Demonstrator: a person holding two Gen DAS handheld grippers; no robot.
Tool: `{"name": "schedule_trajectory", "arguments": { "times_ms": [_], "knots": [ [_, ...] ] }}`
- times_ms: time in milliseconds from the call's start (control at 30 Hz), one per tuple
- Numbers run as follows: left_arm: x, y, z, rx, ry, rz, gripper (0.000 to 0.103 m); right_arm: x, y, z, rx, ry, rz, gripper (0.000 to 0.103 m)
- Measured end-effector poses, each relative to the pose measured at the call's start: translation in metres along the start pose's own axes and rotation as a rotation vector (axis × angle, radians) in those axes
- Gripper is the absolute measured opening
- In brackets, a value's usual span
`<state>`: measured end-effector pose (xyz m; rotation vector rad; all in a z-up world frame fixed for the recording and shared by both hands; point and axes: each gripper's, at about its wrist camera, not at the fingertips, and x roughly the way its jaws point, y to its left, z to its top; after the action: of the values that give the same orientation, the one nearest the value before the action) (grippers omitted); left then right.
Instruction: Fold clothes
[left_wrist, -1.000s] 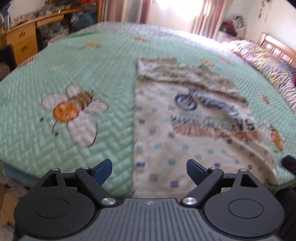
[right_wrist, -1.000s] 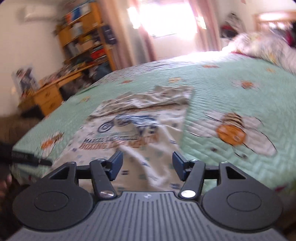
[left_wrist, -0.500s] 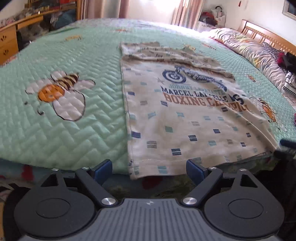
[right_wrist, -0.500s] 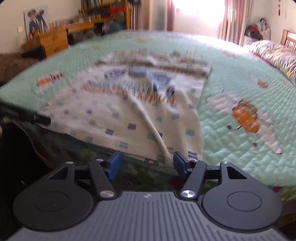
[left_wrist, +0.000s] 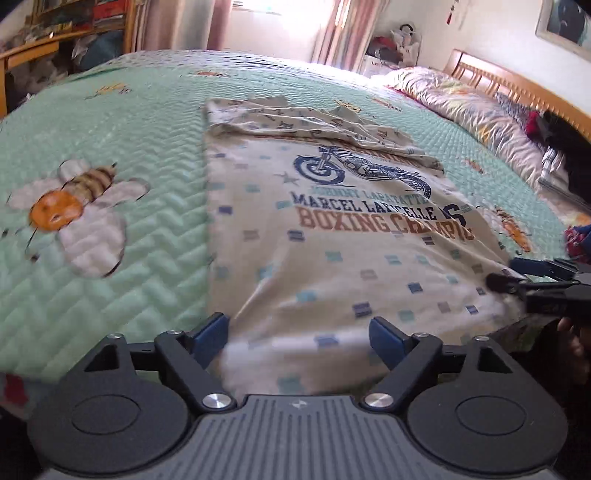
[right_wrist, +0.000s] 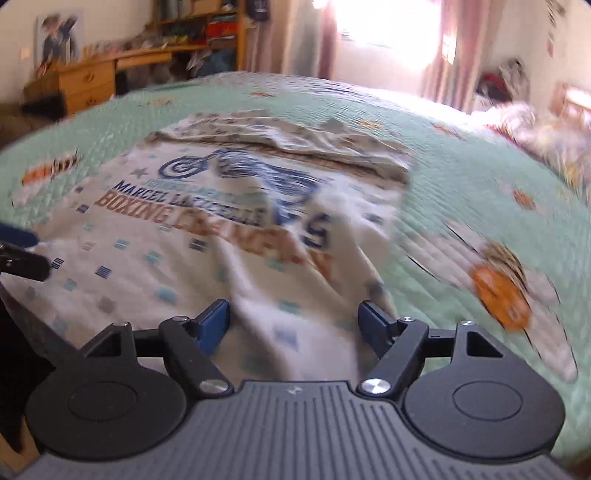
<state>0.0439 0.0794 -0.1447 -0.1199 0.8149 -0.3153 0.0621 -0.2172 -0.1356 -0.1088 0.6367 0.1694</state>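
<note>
A cream T-shirt (left_wrist: 332, 236) with a blue motorcycle print and "BOXING CHAMPION" lettering lies flat on the green bed, its far part folded over. It also shows in the right wrist view (right_wrist: 207, 229). My left gripper (left_wrist: 299, 332) is open, its jaws on either side of the shirt's near left hem. My right gripper (right_wrist: 293, 321) is open, its jaws on either side of the near right hem, where the cloth is ridged. Each gripper shows at the edge of the other's view: right (left_wrist: 532, 277), left (right_wrist: 18, 251).
The green quilted bedspread (left_wrist: 110, 122) carries bee patches (left_wrist: 74, 214). Pillows and a wooden headboard (left_wrist: 480, 81) are at the far right. A wooden desk and shelves (right_wrist: 96, 77) stand at the far left. The window with curtains (right_wrist: 388, 33) is behind the bed.
Both grippers have moved forward onto the bed's near edge, so the shirt's hem now lies between their open jaws. The jaws have stayed open throughout.
</note>
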Motion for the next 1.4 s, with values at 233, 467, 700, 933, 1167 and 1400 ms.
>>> {"name": "schedule_trajectory", "arguments": {
  "times_ms": [233, 467, 700, 933, 1167, 1400],
  "knots": [
    [-0.005, 0.002, 0.012, -0.048, -0.071, 0.024, 0.087, -0.028, -0.032, 0.02, 0.14, -0.128, 0.017, 0.077],
    [-0.01, 0.007, 0.009, -0.056, -0.058, 0.053, 0.088, 0.023, -0.035, 0.024, 0.264, -0.031, 0.043, 0.076],
    [-0.015, 0.03, 0.004, -0.16, -0.053, -0.014, 0.09, -0.014, -0.122, -0.035, 0.627, -0.031, 0.207, 0.055],
    [-0.005, 0.036, 0.008, -0.233, -0.014, -0.072, 0.092, -0.007, -0.159, -0.065, 0.855, 0.074, 0.408, 0.042],
    [0.009, 0.063, 0.0, -0.512, 0.1, -0.337, 0.096, -0.004, -0.152, -0.08, 0.916, 0.203, 0.546, 0.041],
    [0.028, 0.105, -0.021, -0.885, 0.096, -0.513, 0.088, -0.006, -0.149, -0.088, 0.977, 0.218, 0.598, 0.042]
  ]
}}
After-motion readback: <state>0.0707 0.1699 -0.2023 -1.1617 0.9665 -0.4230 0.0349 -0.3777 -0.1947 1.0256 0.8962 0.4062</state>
